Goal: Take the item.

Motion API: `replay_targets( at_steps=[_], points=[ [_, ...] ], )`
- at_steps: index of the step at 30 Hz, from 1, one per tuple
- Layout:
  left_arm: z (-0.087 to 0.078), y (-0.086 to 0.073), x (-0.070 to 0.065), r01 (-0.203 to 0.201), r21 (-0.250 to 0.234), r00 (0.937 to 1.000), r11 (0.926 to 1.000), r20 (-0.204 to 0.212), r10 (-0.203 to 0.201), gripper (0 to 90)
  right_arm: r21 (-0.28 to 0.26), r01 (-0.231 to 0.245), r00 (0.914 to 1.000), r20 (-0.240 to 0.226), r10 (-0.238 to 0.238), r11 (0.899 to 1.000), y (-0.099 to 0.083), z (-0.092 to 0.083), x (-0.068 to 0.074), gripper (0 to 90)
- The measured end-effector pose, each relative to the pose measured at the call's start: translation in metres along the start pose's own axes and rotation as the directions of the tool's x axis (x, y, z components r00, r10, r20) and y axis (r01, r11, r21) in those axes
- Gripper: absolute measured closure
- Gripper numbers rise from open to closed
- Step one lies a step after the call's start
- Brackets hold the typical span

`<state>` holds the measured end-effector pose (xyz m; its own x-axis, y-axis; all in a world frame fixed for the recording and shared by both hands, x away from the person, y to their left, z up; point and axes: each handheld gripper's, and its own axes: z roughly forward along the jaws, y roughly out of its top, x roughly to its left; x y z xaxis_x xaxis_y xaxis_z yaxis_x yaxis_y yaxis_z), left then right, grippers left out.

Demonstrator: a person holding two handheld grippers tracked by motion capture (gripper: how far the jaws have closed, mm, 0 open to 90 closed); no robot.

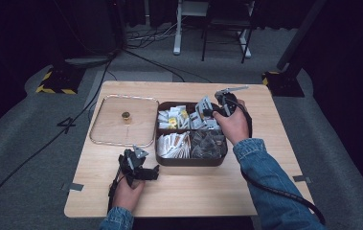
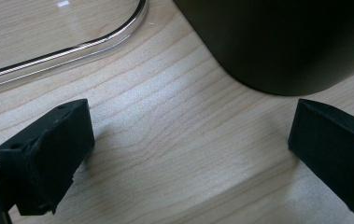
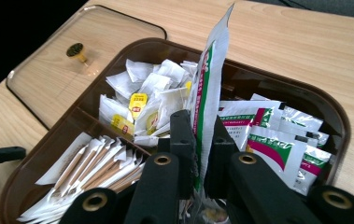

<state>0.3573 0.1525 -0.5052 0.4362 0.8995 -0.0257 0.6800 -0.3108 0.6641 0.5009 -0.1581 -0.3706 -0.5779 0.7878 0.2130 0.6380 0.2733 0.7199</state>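
Black jaws of our right gripper (image 3: pixel 201 154) were clamped on a green-and-white sachet (image 3: pixel 208 88), held above the brown compartment tray (image 3: pixel 277 86). Our left gripper (image 2: pixel 184 154) rested apart. Next we needed a spot outside the tray.

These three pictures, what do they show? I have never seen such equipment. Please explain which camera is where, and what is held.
A person holds a two-jaw tool in each hand. The high view looks down on the pale wooden table; each other camera rides on one tool. The right claw is shut on a white sachet with green and red print, above the dark brown divided tray of sachets and tea bags. The left claw is open on the table near the tray. The clear lid with a gold knob lies beside it.
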Motion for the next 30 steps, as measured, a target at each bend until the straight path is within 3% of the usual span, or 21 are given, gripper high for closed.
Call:
replay_targets(
  at_steps=[14,21,30],
  points=[
    [0.0,0.0,0.0,0.0,0.001,1.0,1.0,0.0,0.0,0.6,-0.056,-0.009,0.9997,-0.023,0.008,0.998,-0.013,-0.04,-0.01,85.5],
    [0.0,0.0,0.0,0.0,0.0,1.0,1.0,0.0,0.0,0.6,-0.07,-0.037,0.9993,-0.012,0.036,0.997,-0.03,-0.067,-0.027,85.5],
    [0.0,0.0,0.0,0.001,0.0,1.0,1.0,0.0,-0.001,0.6,-0.074,-0.064,0.9976,0.022,0.066,0.995,-0.047,-0.087,-0.046,85.5]
  ],
)
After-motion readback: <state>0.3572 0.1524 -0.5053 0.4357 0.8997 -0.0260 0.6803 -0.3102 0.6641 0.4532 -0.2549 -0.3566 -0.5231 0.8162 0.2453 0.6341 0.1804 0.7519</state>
